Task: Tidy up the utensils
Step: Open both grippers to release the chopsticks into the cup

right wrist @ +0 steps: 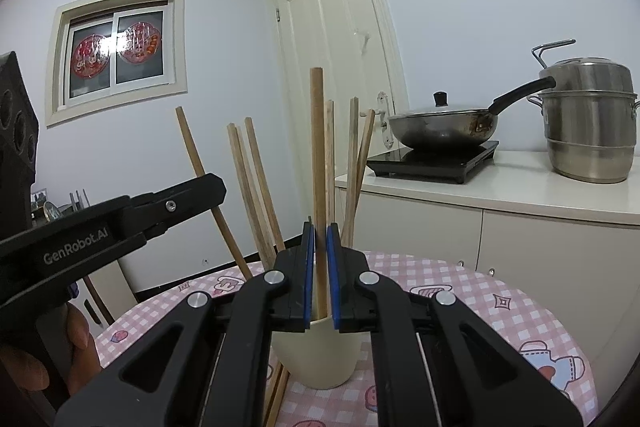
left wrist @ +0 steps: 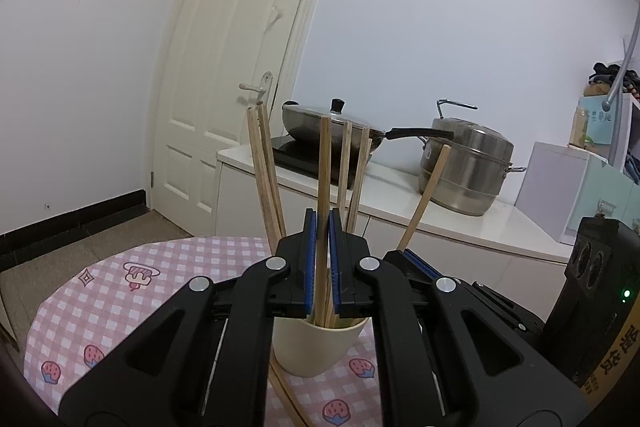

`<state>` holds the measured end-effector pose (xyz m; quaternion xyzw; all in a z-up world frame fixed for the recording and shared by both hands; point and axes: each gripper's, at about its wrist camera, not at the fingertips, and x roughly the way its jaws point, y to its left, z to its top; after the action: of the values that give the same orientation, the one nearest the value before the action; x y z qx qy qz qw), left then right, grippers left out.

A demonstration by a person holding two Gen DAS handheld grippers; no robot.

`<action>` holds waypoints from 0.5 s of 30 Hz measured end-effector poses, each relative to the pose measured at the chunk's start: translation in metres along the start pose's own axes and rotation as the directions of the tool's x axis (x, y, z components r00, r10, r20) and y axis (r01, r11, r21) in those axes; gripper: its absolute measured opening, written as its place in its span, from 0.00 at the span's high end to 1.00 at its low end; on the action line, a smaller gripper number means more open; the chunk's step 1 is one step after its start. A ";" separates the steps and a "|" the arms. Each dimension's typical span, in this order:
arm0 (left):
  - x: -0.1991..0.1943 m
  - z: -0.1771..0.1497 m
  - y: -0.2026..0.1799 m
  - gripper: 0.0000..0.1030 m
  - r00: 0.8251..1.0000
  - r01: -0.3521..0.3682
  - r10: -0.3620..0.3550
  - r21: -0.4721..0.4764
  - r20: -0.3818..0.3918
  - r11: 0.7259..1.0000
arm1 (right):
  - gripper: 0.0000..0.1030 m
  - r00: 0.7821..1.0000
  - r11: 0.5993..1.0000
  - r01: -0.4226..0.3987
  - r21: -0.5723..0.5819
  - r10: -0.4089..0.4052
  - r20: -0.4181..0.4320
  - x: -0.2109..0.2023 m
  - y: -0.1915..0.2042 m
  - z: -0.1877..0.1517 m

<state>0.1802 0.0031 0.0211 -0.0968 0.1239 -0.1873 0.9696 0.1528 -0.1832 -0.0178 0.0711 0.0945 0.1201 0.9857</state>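
Observation:
A cream cup (left wrist: 316, 351) (right wrist: 316, 359) stands on the pink checked tablecloth (left wrist: 120, 307) with several wooden chopsticks upright in it. My left gripper (left wrist: 322, 223) is shut on one chopstick (left wrist: 325, 163) that runs down between its blue pads into the cup. My right gripper (right wrist: 320, 229) is shut on another chopstick (right wrist: 318, 147), whose lower end also reaches into the cup. The right gripper (left wrist: 405, 253) shows at the cup's right in the left wrist view, and the left gripper (right wrist: 218, 189) comes in from the left in the right wrist view.
Loose chopsticks (left wrist: 286, 399) (right wrist: 278, 391) lie on the cloth beside the cup. Behind the table a white counter (right wrist: 520, 195) carries a lidded wok (right wrist: 440, 127) on a black hob and a steel steamer pot (right wrist: 588, 123). A hand (right wrist: 76, 331) holds the left gripper.

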 end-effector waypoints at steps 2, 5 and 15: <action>0.000 0.000 0.001 0.93 1.000 -0.006 0.006 -0.006 -0.006 1.000 | 0.94 1.000 1.000 -0.001 0.003 0.001 0.000 0.000 0.000 0.000; 0.001 0.000 0.001 0.93 1.000 -0.005 0.005 -0.004 -0.016 1.000 | 0.94 1.000 1.000 -0.004 0.006 0.004 -0.002 0.000 -0.001 0.000; -0.010 -0.001 0.000 0.41 1.000 -0.007 0.007 -0.018 0.014 1.000 | 0.84 1.000 1.000 -0.009 0.022 0.009 -0.003 -0.005 -0.003 0.000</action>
<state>0.1707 0.0072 0.0222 -0.1065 0.1194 -0.1822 0.9702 0.1484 -0.1876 -0.0178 0.0824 0.0970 0.1237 0.9841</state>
